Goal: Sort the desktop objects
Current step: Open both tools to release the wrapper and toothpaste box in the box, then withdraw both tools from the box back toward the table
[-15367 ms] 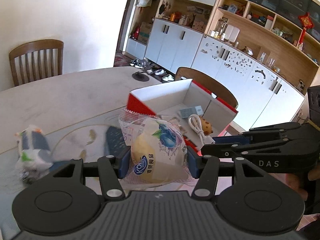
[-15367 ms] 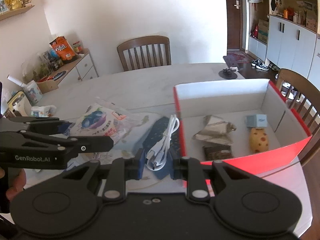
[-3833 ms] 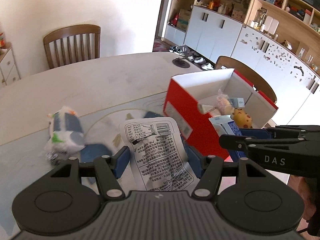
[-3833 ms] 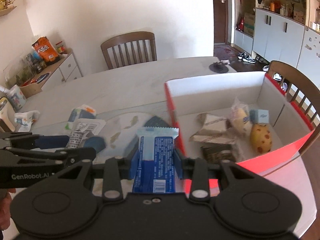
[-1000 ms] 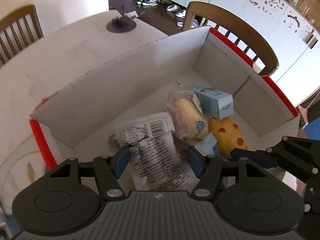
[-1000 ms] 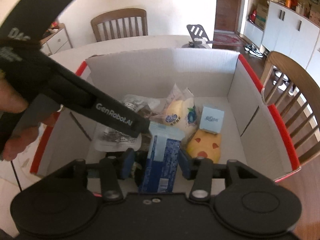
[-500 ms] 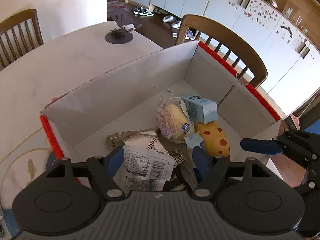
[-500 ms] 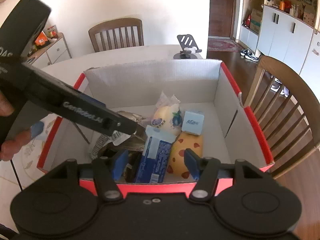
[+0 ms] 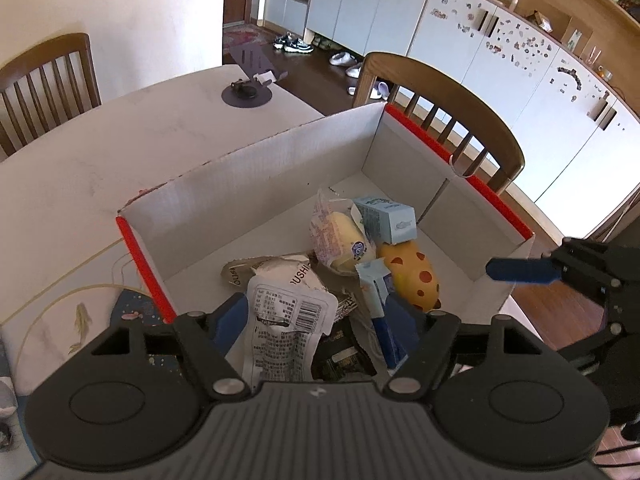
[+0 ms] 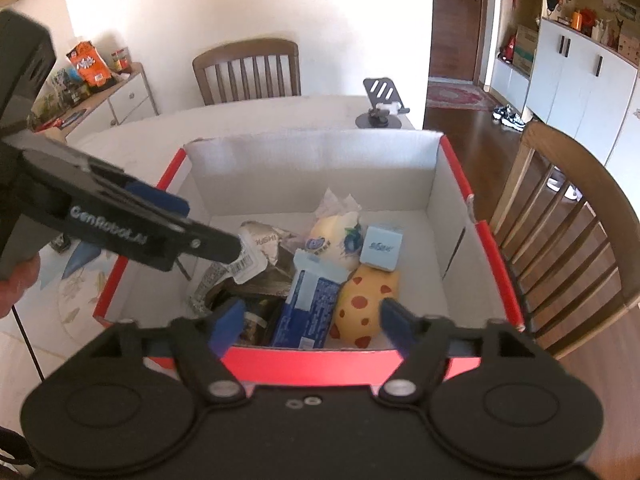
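A red and white cardboard box [image 9: 280, 168] [image 10: 312, 160] holds several items. My left gripper [image 9: 316, 320] is open over the box's near left side; a white printed snack packet [image 9: 280, 320] lies loose between its fingers. My right gripper [image 10: 312, 322] is open above the box's near red wall; a blue wrapped packet [image 10: 312, 304] leans in the box just beyond it. In the box also lie a yellow spotted toy [image 9: 412, 276] [image 10: 364, 304], a bun in a clear bag [image 9: 340, 240] [image 10: 332, 236] and a small pale blue box [image 9: 388, 218] [image 10: 380, 248].
The box stands on a pale table [image 9: 100, 152]. A black phone stand [image 9: 248, 84] [image 10: 380, 108] sits at the far end. Wooden chairs [image 9: 440, 104] [image 10: 248, 68] surround the table. A placemat [image 9: 80, 312] lies left of the box.
Both grippers have let go: the white packet and the blue packet now lie in the box. Both grippers have drawn back and up from the box.
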`<move>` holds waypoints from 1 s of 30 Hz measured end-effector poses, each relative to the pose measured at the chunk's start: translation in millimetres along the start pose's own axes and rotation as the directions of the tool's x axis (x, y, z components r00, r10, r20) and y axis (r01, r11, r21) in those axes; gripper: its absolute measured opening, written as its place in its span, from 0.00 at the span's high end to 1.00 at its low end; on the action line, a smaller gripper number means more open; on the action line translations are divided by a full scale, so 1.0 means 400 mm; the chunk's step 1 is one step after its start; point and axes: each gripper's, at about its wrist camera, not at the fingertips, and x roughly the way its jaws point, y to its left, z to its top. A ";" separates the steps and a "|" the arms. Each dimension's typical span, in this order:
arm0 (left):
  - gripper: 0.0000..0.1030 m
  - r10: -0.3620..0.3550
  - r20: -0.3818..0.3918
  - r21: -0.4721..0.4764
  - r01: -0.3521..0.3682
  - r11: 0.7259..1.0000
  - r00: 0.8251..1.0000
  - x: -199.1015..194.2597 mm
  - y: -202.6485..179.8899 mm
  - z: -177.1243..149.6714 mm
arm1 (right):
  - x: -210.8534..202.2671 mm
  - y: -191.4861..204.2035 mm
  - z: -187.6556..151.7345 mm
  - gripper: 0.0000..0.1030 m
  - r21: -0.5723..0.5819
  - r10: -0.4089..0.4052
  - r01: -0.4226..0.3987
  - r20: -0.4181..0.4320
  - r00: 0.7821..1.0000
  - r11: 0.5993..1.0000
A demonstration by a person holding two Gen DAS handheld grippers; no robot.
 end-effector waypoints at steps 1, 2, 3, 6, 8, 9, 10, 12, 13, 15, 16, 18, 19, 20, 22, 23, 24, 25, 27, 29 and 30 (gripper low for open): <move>0.27 0.002 0.003 0.000 -0.002 1.000 1.000 -0.005 -0.001 -0.002 | -0.004 -0.002 0.001 0.26 0.000 0.003 -0.003 0.002 1.000 1.000; 0.27 0.003 0.006 -0.001 -0.003 1.000 1.000 -0.011 -0.002 -0.005 | -0.010 -0.006 0.002 0.26 0.000 0.001 -0.001 0.005 1.000 1.000; 0.27 0.005 0.009 -0.001 -0.005 1.000 1.000 -0.017 -0.003 -0.009 | -0.014 -0.009 0.003 0.26 0.001 -0.001 0.001 0.008 1.000 1.000; 0.27 0.007 0.014 -0.006 -0.007 1.000 1.000 -0.030 -0.004 -0.020 | -0.024 -0.021 0.005 0.23 0.007 -0.005 0.005 0.018 1.000 1.000; 0.27 0.009 0.015 -0.005 -0.009 1.000 1.000 -0.038 -0.006 -0.028 | -0.030 -0.029 0.006 0.21 0.010 -0.016 0.015 0.025 1.000 1.000; 0.22 0.009 0.015 -0.005 -0.009 1.000 1.000 -0.041 -0.007 -0.032 | -0.032 -0.032 0.006 0.21 0.011 -0.018 0.018 0.028 0.999 1.000; 0.16 0.007 0.016 -0.004 -0.007 1.000 1.000 -0.042 -0.009 -0.037 | -0.034 -0.035 0.006 0.20 0.014 -0.021 0.021 0.031 0.999 1.000; 0.16 0.011 0.025 -0.007 -0.011 1.000 1.000 -0.049 -0.009 -0.046 | -0.037 -0.040 0.005 0.20 0.023 -0.028 0.027 0.037 0.999 0.999; 0.16 0.010 0.026 -0.007 -0.010 1.000 1.000 -0.053 -0.009 -0.050 | -0.038 -0.042 0.005 0.20 0.028 -0.029 0.028 0.040 0.999 0.999; 0.15 0.008 0.035 -0.009 -0.007 1.000 0.999 -0.060 -0.010 -0.059 | -0.038 -0.043 0.003 0.19 0.036 -0.033 0.032 0.043 0.999 0.999; 0.09 0.007 0.040 -0.009 -0.007 1.000 0.999 -0.064 -0.011 -0.063 | -0.038 -0.043 0.002 0.19 0.039 -0.034 0.033 0.043 0.999 0.999; 0.00 0.009 0.054 -0.007 -0.009 1.000 0.999 -0.074 -0.014 -0.070 | -0.037 -0.039 -0.001 0.18 0.044 -0.034 0.033 0.041 0.999 0.998; 0.00 0.009 0.063 -0.009 -0.008 1.000 0.998 -0.079 -0.014 -0.075 | -0.037 -0.037 -0.002 0.18 0.046 -0.035 0.033 0.039 0.999 0.998; 0.00 0.009 0.070 -0.011 -0.008 1.000 0.997 -0.083 -0.016 -0.078 | -0.037 -0.033 -0.004 0.18 0.047 -0.035 0.033 0.039 0.999 0.998; 0.00 0.009 0.084 -0.017 -0.007 1.000 0.996 -0.093 -0.019 -0.086 | -0.038 -0.031 -0.005 0.17 0.048 -0.033 0.031 0.040 0.999 0.998; 0.00 0.009 0.088 -0.020 -0.007 1.000 0.996 -0.098 -0.020 -0.090 | -0.039 -0.026 -0.006 0.17 0.051 -0.030 0.028 0.041 0.999 0.998; 0.00 0.009 0.090 -0.021 -0.007 1.000 0.996 -0.102 -0.021 -0.093 | -0.041 -0.022 -0.007 0.17 0.052 -0.030 0.028 0.043 0.999 0.998; 0.00 0.008 0.090 -0.021 -0.006 1.000 0.996 -0.106 -0.021 -0.098 | -0.043 -0.016 -0.008 0.17 0.052 -0.029 0.027 0.046 0.999 0.998; 0.00 0.012 0.089 -0.024 -0.010 1.000 0.996 -0.113 -0.021 -0.107 | -0.047 -0.007 -0.008 0.17 0.057 -0.028 0.025 0.052 0.998 0.998; 0.00 0.012 0.088 -0.027 -0.009 1.000 0.996 -0.121 -0.018 -0.115 | -0.050 0.003 -0.007 0.17 0.060 -0.031 0.028 0.055 0.998 0.998; 0.00 0.012 0.088 -0.028 -0.010 1.000 0.996 -0.126 -0.015 -0.121 | -0.050 0.009 -0.007 0.17 0.062 -0.033 0.029 0.057 0.998 0.998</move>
